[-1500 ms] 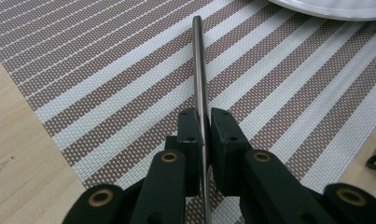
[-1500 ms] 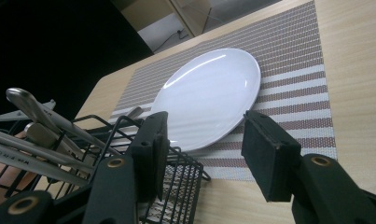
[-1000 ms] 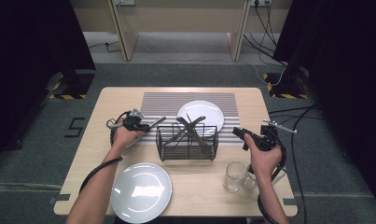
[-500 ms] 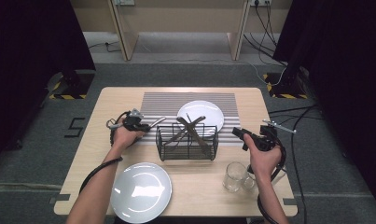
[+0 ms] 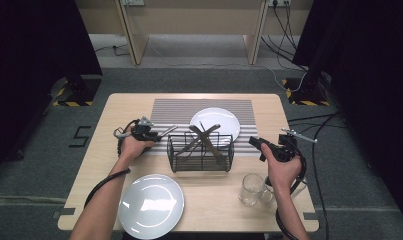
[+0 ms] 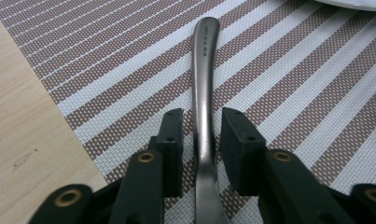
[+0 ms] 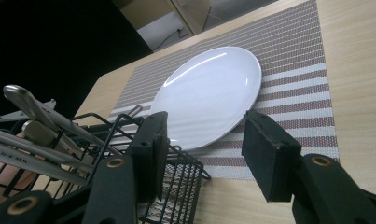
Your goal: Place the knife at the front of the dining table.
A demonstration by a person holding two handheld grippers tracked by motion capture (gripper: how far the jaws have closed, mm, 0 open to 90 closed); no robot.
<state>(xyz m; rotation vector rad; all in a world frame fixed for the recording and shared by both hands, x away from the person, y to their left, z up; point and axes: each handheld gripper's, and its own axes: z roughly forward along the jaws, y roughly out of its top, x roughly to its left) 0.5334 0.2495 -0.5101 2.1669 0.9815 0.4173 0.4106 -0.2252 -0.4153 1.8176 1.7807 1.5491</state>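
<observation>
A steel utensil handle (image 6: 204, 60) lies flat on the striped placemat (image 6: 293, 79), running between the jaws of my left gripper (image 6: 202, 123). Those jaws have just been opening, and a thin gap shows on each side of the handle, so the pads are not pressing on it. From above, the left gripper (image 5: 158, 134) sits left of the black wire basket (image 5: 199, 159), with the utensil (image 5: 169, 131) pointing toward it. My right gripper (image 5: 254, 142) hovers right of the basket; its jaws (image 7: 204, 135) stand open and empty, facing the white plate (image 7: 209, 93).
The basket holds several crossed utensils (image 5: 205, 137). A white plate (image 5: 215, 120) rests on the placemat behind it. A second white plate (image 5: 150, 205) lies at the front left, and a clear glass (image 5: 250, 189) stands at the front right near my right hand.
</observation>
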